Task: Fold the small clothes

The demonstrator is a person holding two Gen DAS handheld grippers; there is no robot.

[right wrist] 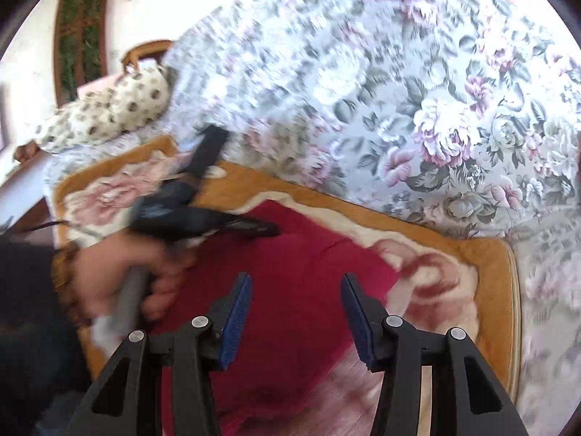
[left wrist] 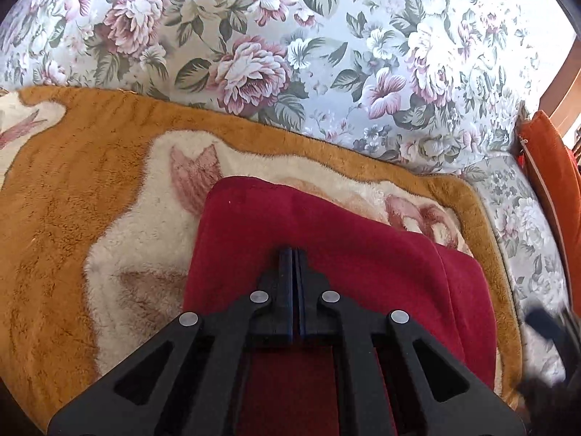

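While lying on an orange-and-cream fleece blanket spread over a floral sofa, dark red garment, partly folded, one layer overlapping another along its right side. Left gripper directly above the red cloth, jaws pressed together; whether any fabric is caught between them cannot be told. Seen from the right wrist view (heavily blurred): a hand gripping the left gripper's grey handle over the garment's left edge. Right gripper raised above the garment, jaws spread wide, nothing between them. Orange cushion at the sofa's right end; a spotted cushion at the other.
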